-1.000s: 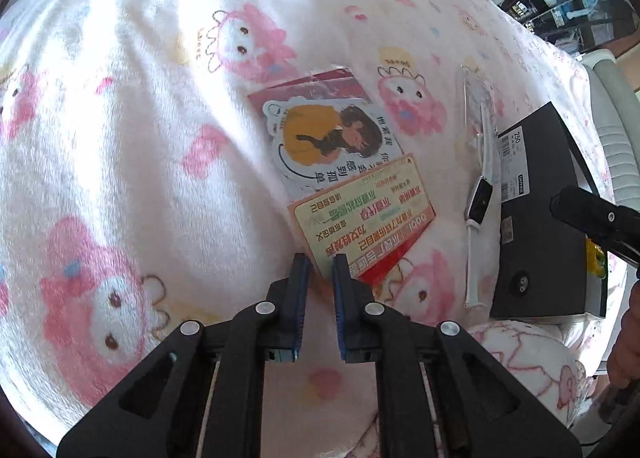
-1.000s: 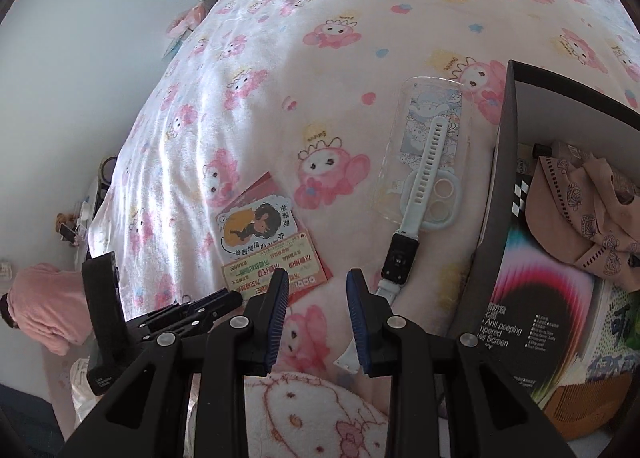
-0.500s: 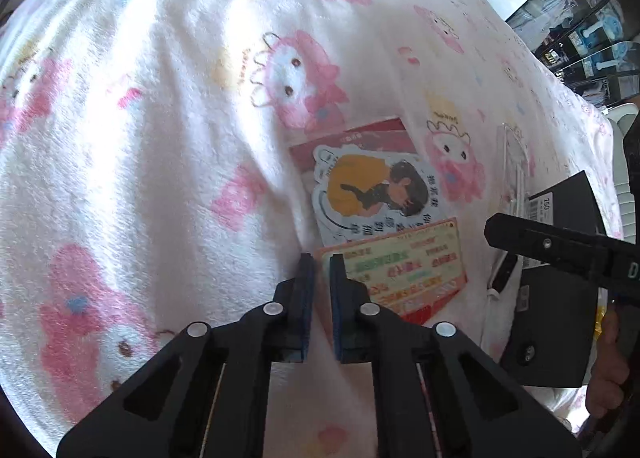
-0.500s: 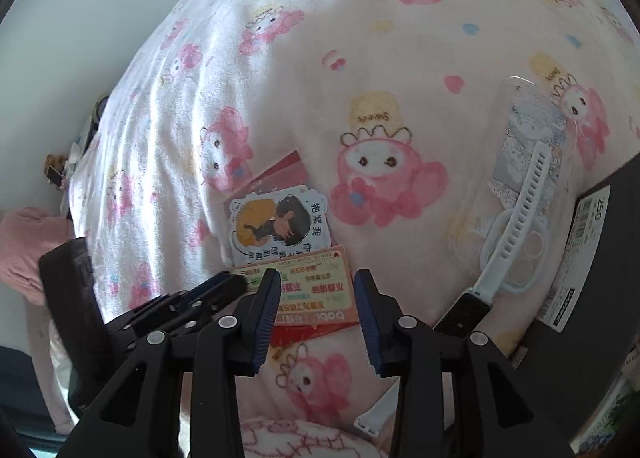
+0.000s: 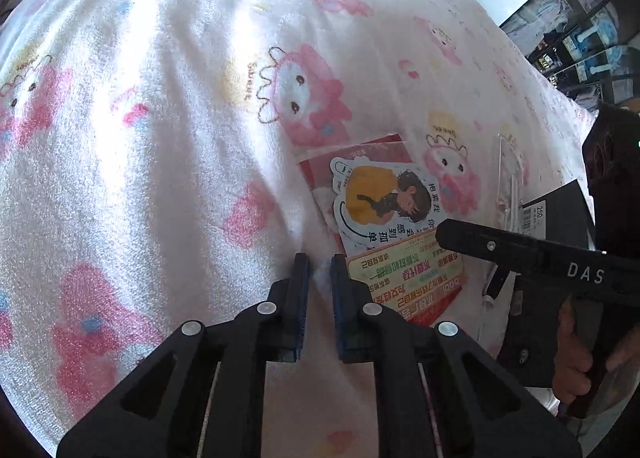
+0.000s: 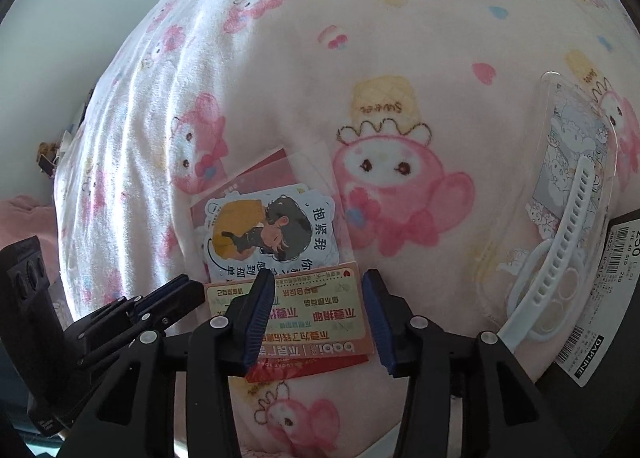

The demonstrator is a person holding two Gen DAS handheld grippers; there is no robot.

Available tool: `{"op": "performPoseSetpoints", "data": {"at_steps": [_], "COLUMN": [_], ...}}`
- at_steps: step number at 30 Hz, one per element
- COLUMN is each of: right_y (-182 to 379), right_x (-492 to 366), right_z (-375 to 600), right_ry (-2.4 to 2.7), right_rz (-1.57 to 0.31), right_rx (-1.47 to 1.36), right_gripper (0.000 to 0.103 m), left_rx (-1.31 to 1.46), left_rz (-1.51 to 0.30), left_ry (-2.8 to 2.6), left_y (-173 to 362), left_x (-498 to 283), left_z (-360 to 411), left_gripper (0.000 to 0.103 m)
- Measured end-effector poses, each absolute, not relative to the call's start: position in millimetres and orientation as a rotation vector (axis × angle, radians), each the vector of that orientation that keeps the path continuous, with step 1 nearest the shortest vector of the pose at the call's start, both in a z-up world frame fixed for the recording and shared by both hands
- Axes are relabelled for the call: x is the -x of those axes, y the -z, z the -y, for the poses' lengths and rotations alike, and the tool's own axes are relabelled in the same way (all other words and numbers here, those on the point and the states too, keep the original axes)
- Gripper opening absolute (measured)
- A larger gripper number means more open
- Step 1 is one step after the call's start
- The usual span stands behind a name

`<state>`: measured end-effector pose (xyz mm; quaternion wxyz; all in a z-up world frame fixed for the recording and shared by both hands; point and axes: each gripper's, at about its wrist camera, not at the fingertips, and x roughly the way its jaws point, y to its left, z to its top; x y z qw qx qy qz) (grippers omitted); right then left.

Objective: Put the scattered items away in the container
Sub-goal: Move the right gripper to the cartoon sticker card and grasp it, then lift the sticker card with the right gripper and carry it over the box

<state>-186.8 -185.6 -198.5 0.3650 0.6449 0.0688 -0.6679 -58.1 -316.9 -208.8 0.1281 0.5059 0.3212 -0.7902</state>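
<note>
Between the wide-apart fingers of the right gripper [image 6: 318, 282] lies the green-and-red card [image 6: 316, 314], ungrasped; the left gripper [image 5: 320, 264], narrow and empty, waits just beside. Stickers [image 6: 260, 242], watch strap [image 6: 560, 254], phone case [image 6: 576, 149] remain outside the black box [image 6: 616, 298].

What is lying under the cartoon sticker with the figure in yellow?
The cartoon sticker lies on a red card and a clear sleeve. Its lower edge is covered by the green-and-orange card. Anything else beneath is hidden.
</note>
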Motion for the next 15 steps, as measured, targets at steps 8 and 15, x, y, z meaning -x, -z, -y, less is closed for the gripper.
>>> {"op": "performPoseSetpoints", "data": {"at_steps": [8, 15], "right_y": [189, 208], "right_x": [176, 180], "right_z": [185, 184], "right_ry": [1.661, 1.691], "right_rz": [-0.184, -0.208], "right_rx": [-1.665, -1.735], "right_gripper": [0.043, 0.043], "left_rx": [-1.361, -1.427], "left_rz": [-1.03, -1.176], "left_ry": [2.233, 2.295], "left_y": [208, 227], "left_x": [40, 56], "left_z": [338, 331], "left_gripper": [0.009, 0.027]}}
